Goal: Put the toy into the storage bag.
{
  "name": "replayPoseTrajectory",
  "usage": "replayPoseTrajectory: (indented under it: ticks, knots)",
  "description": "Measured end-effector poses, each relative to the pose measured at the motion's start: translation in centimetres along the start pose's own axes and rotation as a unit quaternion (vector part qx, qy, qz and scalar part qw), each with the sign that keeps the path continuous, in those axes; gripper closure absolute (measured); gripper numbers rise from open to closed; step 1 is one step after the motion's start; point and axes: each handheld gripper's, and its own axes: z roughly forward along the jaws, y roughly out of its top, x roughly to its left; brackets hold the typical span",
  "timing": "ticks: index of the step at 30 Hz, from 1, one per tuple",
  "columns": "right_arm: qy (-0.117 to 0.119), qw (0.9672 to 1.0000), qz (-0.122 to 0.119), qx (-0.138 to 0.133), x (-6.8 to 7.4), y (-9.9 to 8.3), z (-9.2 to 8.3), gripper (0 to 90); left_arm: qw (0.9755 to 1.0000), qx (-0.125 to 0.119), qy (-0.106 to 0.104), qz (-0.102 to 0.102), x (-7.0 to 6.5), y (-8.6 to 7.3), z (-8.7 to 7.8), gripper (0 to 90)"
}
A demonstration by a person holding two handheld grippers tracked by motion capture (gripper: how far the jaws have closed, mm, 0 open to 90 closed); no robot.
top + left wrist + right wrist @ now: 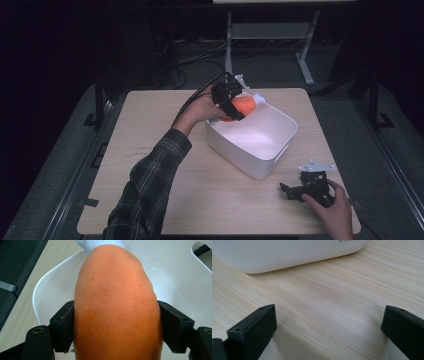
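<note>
An orange plush object with a white end hangs over the far left corner of a white plastic bin. My left gripper is shut on it. In the left gripper view the black pads press on both sides of the orange plush object, with the bin's inside wall below it. My right gripper rests in a hand near the table's front right corner, open and with nothing in it. In the right gripper view, bare wood lies between its wide-apart jaws.
The bin stands slantwise on a light wooden table, with cut-out handles in its walls; its outer side is close ahead of the right gripper. A plaid-sleeved forearm crosses the table's left half. A desk frame stands beyond the far edge.
</note>
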Motion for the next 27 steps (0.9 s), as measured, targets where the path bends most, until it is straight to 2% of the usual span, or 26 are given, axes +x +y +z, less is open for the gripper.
replayPoseTrajectory:
  ticks: [15,19,24,27]
  knots:
    - [0.0,1.0,0.0,0.0,0.0,0.0,0.0,0.0,0.9999,0.013,0.002,-0.008,0.1,-0.2,0.6,17.6]
    - [0.0,1.0,0.0,0.0,0.0,0.0,0.0,0.0,0.9999,0.003,0.007,-0.014,0.2,-0.1,0.5,14.1]
    - [0.0,1.0,0.0,0.0,0.0,0.0,0.0,0.0,0.9999,0.004,0.008,-0.011,0.2,-0.2,-0.1,14.1]
    - [0.0,1.0,0.0,0.0,0.0,0.0,0.0,0.0,0.9996,-0.013,0.009,-0.022,0.0,-0.5,-0.8,14.3]
